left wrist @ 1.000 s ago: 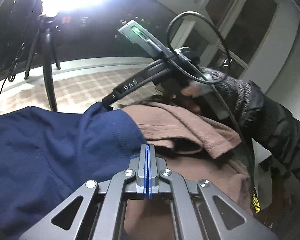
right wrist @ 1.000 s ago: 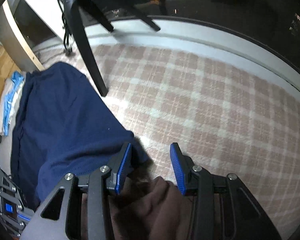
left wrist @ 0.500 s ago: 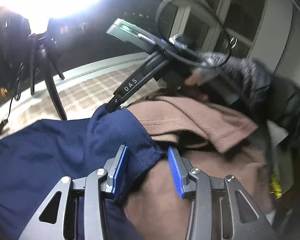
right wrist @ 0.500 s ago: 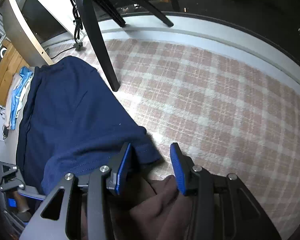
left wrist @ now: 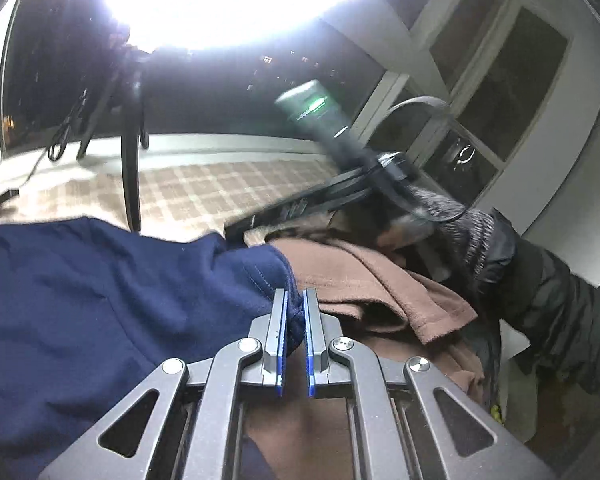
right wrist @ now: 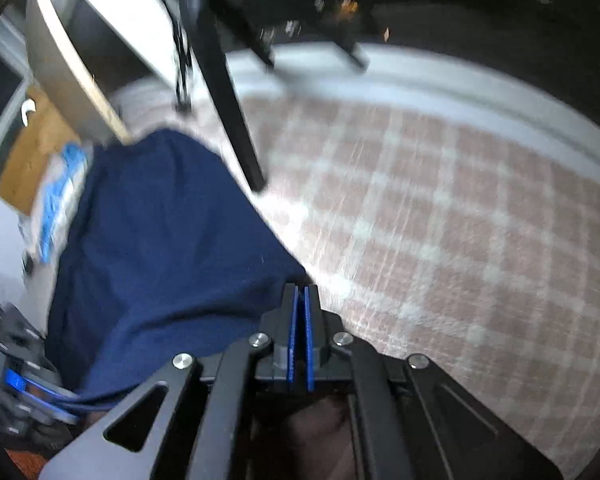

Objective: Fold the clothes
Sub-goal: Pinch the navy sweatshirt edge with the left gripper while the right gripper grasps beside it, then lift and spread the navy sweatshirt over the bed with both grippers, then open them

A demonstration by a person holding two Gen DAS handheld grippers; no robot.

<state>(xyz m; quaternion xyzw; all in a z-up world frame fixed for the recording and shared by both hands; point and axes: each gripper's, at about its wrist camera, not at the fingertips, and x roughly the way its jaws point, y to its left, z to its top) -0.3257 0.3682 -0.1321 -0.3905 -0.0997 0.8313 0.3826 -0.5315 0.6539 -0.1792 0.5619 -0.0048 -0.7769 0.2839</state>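
I have the left gripper [left wrist: 294, 322] closing its fingers on the navy garment's [left wrist: 100, 300] hem at frame centre, right gripper [right wrist: 299, 320] pressed shut at its far corner, apparently to lift one edge for folding.

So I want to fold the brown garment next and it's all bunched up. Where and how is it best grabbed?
Probably the loose folded flap of the brown garment, where its hemmed edge lifts off the pile and leaves a gap beneath. Come from its open right-hand side, one finger under the edge. On the left the navy garment overlaps it, with a fold of navy between the closing left claw.
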